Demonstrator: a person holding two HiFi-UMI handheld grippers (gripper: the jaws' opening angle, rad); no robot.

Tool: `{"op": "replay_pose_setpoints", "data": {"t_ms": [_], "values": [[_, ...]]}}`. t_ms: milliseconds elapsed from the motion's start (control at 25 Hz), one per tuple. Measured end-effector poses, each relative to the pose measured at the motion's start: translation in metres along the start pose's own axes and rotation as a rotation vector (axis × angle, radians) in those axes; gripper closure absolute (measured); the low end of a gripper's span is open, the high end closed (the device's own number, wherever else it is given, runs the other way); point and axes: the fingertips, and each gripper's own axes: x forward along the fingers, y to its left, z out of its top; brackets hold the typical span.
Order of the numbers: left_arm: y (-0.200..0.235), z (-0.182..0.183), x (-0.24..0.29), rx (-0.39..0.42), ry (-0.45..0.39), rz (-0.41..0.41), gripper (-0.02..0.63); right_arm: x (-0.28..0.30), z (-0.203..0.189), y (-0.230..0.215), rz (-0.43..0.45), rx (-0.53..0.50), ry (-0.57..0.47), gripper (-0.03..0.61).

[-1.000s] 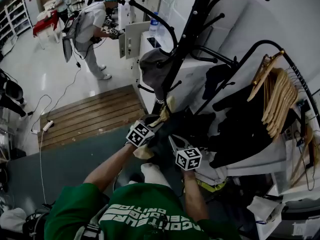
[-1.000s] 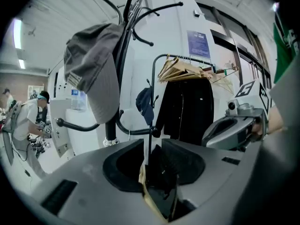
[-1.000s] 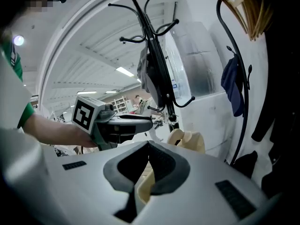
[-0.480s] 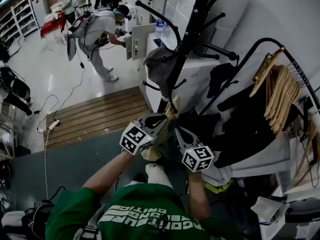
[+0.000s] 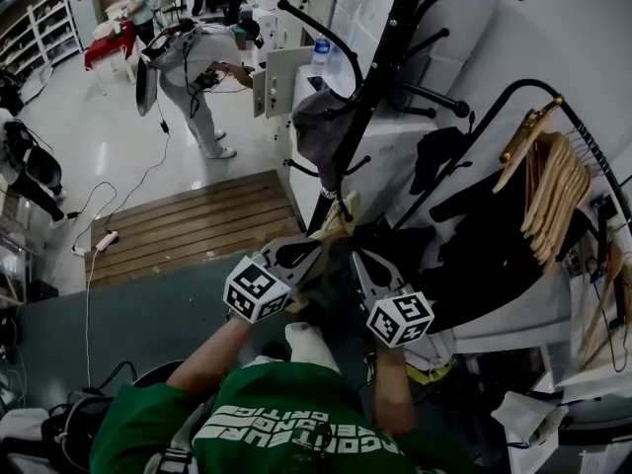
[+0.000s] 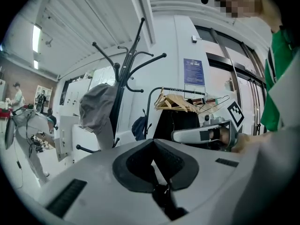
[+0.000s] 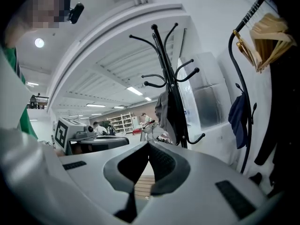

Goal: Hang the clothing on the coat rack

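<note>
A black coat rack (image 5: 380, 77) stands just ahead of me, and a grey garment (image 5: 314, 126) hangs from one of its hooks. The left gripper view shows that garment (image 6: 96, 109) draped beside the rack's pole (image 6: 123, 93). My left gripper (image 5: 318, 248) is held low near the rack's base, shut, with nothing between its jaws (image 6: 152, 143). Close to its right is my right gripper (image 5: 357, 257), also shut and empty (image 7: 148, 145). Neither gripper touches the garment.
A garment rail with wooden hangers (image 5: 553, 191) and dark clothing (image 5: 484, 255) stands to the right. A wooden platform (image 5: 197, 225) lies on the floor to the left. White lockers (image 5: 276, 77) stand behind the rack, where a person (image 5: 193, 62) bends over.
The left gripper's jaws have closed on nothing. Both grippers have drawn back a little toward my body, the left one also leftward. The person in the background has bent forward.
</note>
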Motion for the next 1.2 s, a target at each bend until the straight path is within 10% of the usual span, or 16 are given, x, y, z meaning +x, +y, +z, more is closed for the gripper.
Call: {"op": "replay_pose_setpoints", "data": {"t_ms": [1200], "values": [[-0.008, -0.038, -0.005, -0.023, 0.083, 0.011, 0.609, 0.002, -0.03, -0.006, 0.006, 0.004, 0.072, 0.571]]}}
